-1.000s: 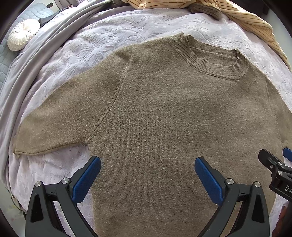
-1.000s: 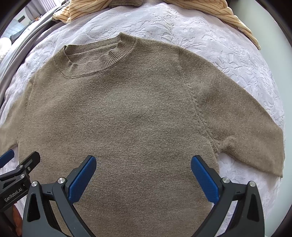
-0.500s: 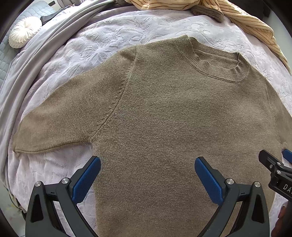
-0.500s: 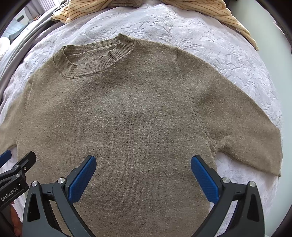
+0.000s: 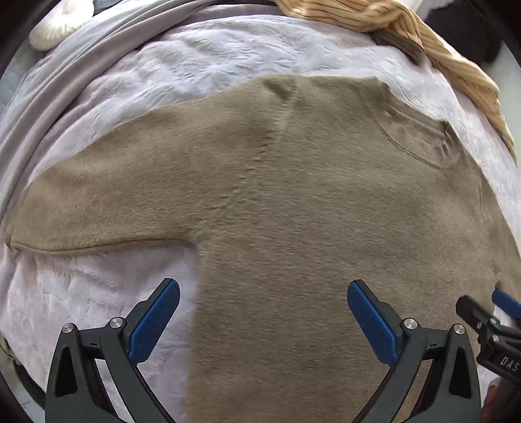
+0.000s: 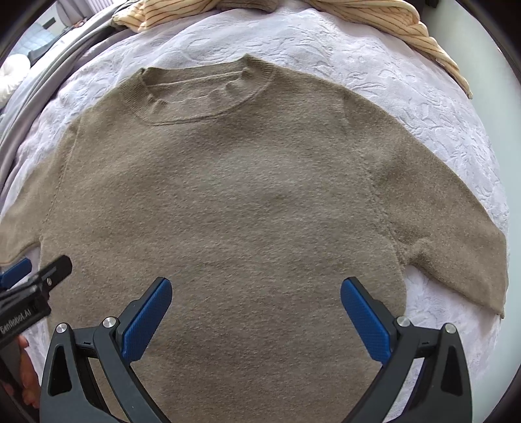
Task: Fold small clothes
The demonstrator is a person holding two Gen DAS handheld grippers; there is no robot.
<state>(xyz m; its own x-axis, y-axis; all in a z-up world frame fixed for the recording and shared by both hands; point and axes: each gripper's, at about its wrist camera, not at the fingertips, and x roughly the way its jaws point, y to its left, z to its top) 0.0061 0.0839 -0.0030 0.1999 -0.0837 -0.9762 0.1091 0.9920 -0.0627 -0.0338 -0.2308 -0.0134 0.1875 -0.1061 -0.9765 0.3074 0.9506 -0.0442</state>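
A: On the pale embossed bedspread (image 6: 374, 65) ahead of you, the olive-brown sweater (image 6: 244, 195) lies flat, front up, collar (image 6: 195, 94) at the far end, both short sleeves spread out to the sides.

B: And your tongs?

A: Your left gripper (image 5: 263, 320) has its 2 blue pads wide apart, holding nothing; it sits over the sweater's side edge just below the armpit, 1 pad above bedspread, the other above knit. Your right gripper (image 6: 257, 317) is equally wide and empty, over the lower body of the sweater.

B: Anything around it?

A: A cream striped garment (image 6: 374, 19) is heaped at the far edge of the bed, apart from the collar. Grey bedding (image 5: 65, 75) is bunched along the far left, with a round white cushion (image 5: 55, 26) beyond it. The left view is motion-blurred.
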